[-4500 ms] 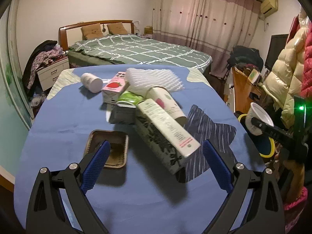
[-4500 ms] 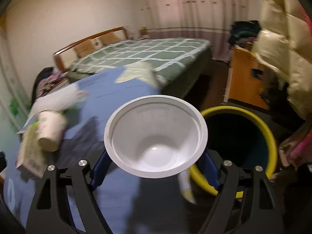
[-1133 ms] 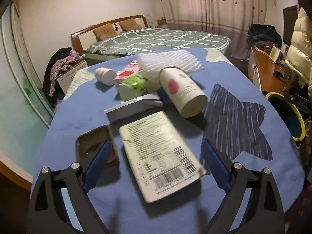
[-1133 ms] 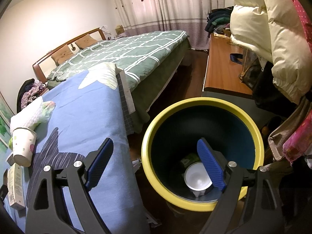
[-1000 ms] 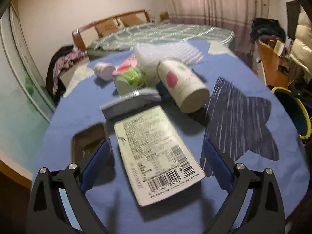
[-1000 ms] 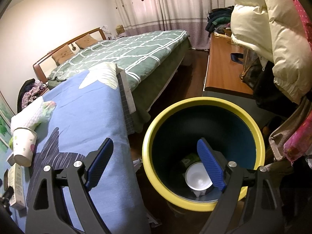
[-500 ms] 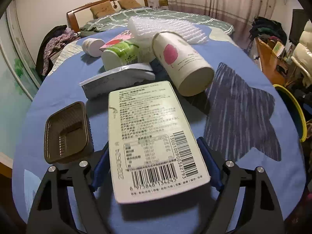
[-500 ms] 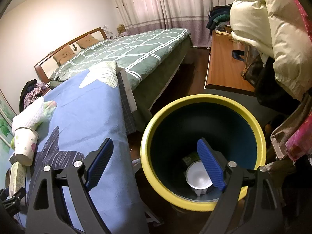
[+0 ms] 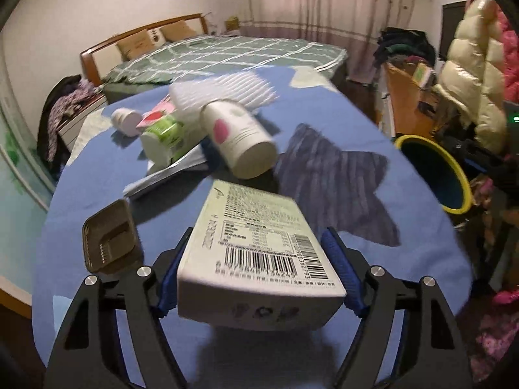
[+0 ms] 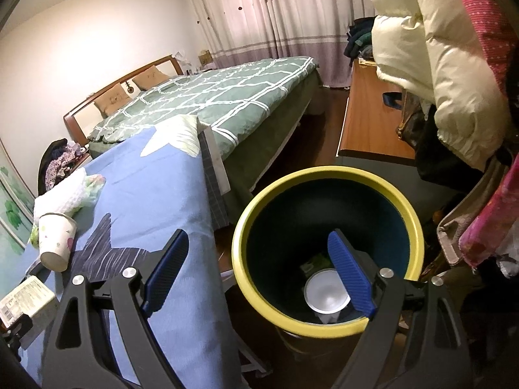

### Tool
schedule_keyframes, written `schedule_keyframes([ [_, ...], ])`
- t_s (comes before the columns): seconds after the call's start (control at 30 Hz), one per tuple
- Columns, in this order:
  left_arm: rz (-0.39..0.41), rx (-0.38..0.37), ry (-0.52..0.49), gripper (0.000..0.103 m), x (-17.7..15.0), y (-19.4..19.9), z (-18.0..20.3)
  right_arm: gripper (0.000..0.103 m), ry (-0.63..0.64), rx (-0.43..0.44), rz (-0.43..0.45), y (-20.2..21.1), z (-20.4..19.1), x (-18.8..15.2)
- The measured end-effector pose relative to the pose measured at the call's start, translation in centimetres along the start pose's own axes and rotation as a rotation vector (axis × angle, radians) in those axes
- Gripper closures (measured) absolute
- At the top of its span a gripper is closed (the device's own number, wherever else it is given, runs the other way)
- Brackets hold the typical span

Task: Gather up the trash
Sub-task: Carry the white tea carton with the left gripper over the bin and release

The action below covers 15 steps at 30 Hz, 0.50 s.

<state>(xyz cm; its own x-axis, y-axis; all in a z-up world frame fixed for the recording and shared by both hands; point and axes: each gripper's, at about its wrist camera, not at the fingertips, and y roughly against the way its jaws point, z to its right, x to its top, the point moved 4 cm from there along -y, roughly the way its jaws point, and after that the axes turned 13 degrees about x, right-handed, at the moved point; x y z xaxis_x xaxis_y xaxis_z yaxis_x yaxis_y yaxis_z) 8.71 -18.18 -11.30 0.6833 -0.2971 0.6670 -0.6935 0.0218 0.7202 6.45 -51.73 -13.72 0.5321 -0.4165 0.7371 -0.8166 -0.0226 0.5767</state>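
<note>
The left gripper (image 9: 256,278) was clamped on the box (image 9: 259,259), lifted off the table (image 9: 405,243), presumably bound for the bin (image 10: 327,253). The right gripper (image 10: 258,272) hung spread and empty over it, a bowl (image 10: 326,295) lying inside.

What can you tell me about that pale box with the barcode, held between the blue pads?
The pale green-white rectangular cardboard carton is clamped on its two long sides by the left gripper, lifted above the blue tablecloth and tilted. Its upper face carries small printed text, a table and a barcode at the near end; the near end flap shows dark floral marks. It looks closed and undented. Only the blue pads touch it. The right wrist view shows it at the left edge.
</note>
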Motion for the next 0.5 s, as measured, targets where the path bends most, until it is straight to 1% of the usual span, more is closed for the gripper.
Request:
schedule_keyframes([
  [0.17, 0.035, -0.078, -0.031, 0.027, 1.0, 1.5, 2.1, 0.020, -0.006, 0.002, 0.012, 1.0, 0.4, 0.0],
  [0.37, 0.064, -0.158, -0.071, 0.027, 3.1, 1.9, 5.1, 0.020, -0.010, -0.015, 0.039, 2.6, 1.5, 0.4],
  [0.5, 0.087, -0.207, -0.123, 0.027, 5.2, 1.6, 8.2, 0.020, -0.019, -0.044, 0.064, 4.2, 2.7, 0.7],
])
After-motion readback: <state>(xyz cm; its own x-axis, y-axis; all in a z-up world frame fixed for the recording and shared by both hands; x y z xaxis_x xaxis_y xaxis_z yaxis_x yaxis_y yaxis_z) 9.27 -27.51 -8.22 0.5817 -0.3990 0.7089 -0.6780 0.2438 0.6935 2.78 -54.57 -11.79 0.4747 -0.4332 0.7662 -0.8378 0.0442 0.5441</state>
